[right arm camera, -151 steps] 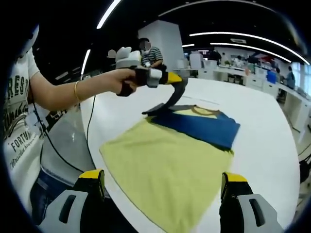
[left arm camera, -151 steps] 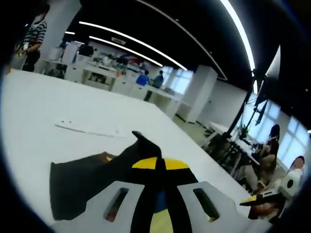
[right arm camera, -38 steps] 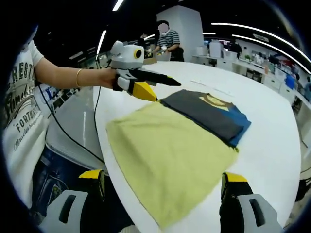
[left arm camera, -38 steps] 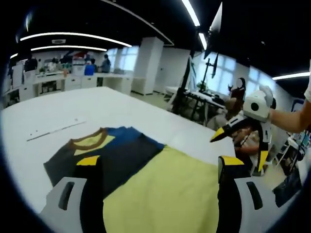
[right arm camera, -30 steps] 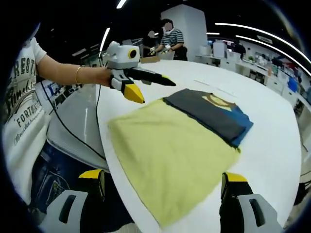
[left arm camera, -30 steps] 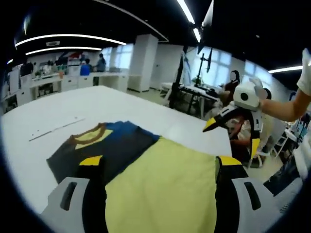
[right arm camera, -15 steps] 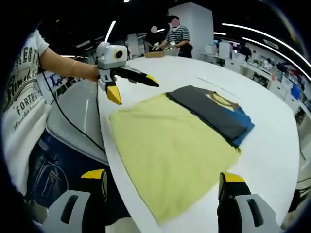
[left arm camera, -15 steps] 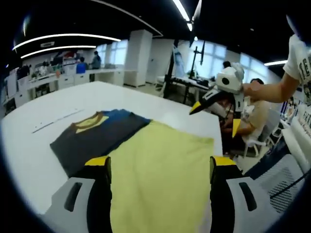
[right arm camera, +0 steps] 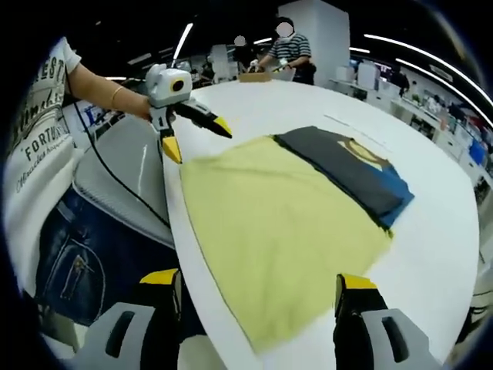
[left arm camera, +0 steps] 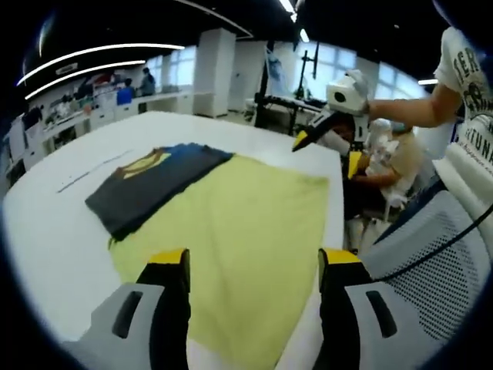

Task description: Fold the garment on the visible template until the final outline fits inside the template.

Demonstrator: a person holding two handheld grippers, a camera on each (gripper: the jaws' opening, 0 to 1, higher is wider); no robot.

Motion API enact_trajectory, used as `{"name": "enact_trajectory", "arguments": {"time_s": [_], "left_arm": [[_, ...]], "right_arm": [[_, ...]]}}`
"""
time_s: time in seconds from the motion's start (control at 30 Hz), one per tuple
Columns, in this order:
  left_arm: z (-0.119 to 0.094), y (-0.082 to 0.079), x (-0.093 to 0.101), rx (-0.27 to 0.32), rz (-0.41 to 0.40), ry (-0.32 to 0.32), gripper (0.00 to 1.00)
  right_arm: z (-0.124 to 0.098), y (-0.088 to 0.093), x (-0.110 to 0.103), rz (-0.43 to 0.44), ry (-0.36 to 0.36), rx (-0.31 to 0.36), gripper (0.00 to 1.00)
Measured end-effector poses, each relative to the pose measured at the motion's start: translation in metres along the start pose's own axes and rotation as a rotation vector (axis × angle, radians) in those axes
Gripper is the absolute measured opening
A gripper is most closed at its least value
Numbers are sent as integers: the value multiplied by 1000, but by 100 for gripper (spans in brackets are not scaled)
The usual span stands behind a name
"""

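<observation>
Yellow cloth garment point(right arm camera: 285, 231) spread flat across white tabletop point(right arm camera: 439, 231), reaching near edge, dark top folded. Both tongs point(left arm camera: 250, 266) point(right arm camera: 258, 289) gaping, empty, probably poised for hem.

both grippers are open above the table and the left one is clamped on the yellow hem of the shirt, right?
Not clamped. In the right gripper view the left gripper hangs open above the near corner of the yellow hem, holding nothing. The right gripper is open too, over the shirt on the table.
</observation>
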State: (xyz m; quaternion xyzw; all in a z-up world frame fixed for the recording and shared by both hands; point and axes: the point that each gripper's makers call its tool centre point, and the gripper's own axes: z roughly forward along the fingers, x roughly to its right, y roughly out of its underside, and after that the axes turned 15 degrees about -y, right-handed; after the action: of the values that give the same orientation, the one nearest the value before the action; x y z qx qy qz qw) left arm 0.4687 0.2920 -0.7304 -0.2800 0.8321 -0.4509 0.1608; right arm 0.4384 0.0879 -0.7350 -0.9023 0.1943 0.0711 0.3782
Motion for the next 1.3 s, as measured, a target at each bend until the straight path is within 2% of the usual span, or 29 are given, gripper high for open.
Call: {"name": "enact_trajectory", "arguments": {"time_s": [0.17,0.23,0.4,0.57,0.63,0.83,0.93,1.03,1.13,1.3], "left_arm": [[-7,17,2,-45,26,-8,56],[-10,27,3,-76,67,-9,51],[-14,46,10,-128,54,4,41],[-15,54,13,-147,76,3,39],[-15,58,13,-161,77,0,38],[-15,68,10,-186,79,-18,37],[-16,72,7,-201,134,-36,35],[-17,72,10,-194,145,-27,35],[-17,74,12,-203,237,-28,33],[-14,76,16,-209,260,-25,30]], "right_arm": [[4,12,1,-9,-2,-43,67],[5,15,0,-13,-10,-51,64],[9,29,0,-27,-15,-102,57],[12,40,-1,-53,-19,-153,51],[10,46,6,-89,13,-202,52],[13,56,9,-111,7,-238,47],[14,61,11,-134,9,-269,45],[16,65,11,-155,9,-293,42],[17,67,10,-163,6,-305,37],[18,68,10,-175,9,-319,34]]}}
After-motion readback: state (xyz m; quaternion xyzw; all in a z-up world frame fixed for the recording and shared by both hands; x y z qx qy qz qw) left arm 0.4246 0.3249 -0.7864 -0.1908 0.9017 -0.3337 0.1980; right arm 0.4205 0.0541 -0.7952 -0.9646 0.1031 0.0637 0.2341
